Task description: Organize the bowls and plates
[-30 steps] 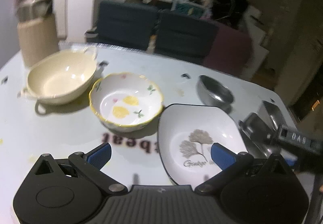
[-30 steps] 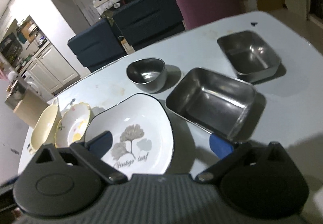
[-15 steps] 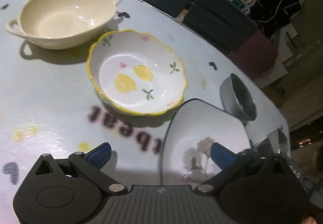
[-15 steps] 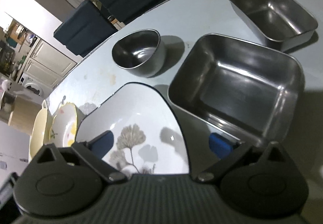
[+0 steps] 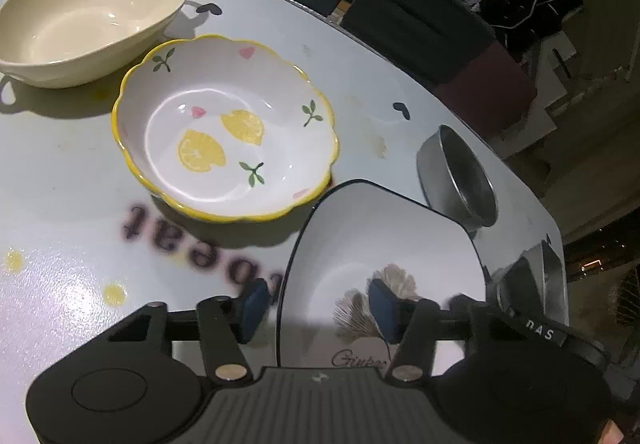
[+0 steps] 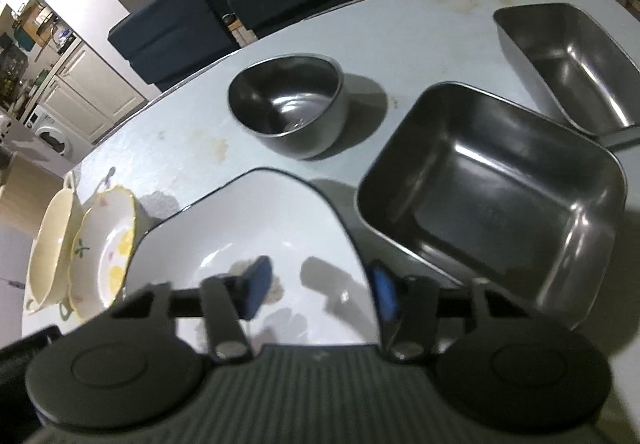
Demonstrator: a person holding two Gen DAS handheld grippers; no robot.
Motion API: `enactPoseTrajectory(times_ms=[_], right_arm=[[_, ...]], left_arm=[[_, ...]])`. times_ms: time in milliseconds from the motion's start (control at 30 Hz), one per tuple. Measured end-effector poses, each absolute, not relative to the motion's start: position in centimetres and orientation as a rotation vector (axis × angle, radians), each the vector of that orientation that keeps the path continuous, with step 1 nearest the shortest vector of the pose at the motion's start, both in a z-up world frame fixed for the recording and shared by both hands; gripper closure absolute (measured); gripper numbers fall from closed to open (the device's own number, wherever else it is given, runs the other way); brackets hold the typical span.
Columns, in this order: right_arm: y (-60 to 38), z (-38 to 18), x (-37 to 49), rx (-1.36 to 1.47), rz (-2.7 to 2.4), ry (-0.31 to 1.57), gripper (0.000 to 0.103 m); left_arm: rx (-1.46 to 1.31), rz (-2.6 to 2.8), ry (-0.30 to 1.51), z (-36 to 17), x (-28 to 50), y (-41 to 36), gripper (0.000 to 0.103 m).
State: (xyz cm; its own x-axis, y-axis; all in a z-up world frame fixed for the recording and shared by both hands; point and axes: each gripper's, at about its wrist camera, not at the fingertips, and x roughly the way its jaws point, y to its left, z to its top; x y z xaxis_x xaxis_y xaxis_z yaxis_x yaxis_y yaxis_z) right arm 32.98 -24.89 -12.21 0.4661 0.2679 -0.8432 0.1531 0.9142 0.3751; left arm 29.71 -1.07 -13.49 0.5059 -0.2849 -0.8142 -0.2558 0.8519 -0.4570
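At lower centre of both views: left gripper [image 5: 320, 310] and right gripper [image 6: 320, 292], half-spread and just closing, straddling ginkgo plate [image 5: 380, 236] rims without pinching yet. Probably next: squeeze, lift together.

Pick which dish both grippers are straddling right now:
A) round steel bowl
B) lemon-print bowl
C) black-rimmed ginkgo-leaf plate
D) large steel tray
C: the left gripper has the ginkgo-leaf plate rim between its pads on one side, and the right gripper straddles the opposite rim of the same plate.
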Motion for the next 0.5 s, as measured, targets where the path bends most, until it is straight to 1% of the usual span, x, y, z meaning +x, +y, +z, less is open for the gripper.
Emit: enactPoseTrajectory(times_ms=[67,100,133,433,500], right_arm=[[-25.4,-12.5,33.1,0.429,0.061,1.09,0.069],[-25.6,-12.6,33.0,0.427,0.061,1.09,0.072],[-25.9,-12.8,33.1,0.427,0.063,1.092,0.078],[-26.1,-13.0,33.1,0.373,0.138,1.09,0.083],[-26.0,-13.0,33.0,0.359,0.15,1.086,0.083]], left_arm=[[-0.579,-0.015,1.061,-13.8,29.9,-1.1,0.056],[-0.579,-0.017,1.064,-13.9,30.0,-1.1,0.06],[-0.578,-0.017,1.065,-14.0,30.1,-1.2,0.063],[-0.531,0.018,1.089,-15.1,30.9,-1.5,0.083],[-0.53,0.02,1.086,-15.1,31.0,-1.4,0.083]])
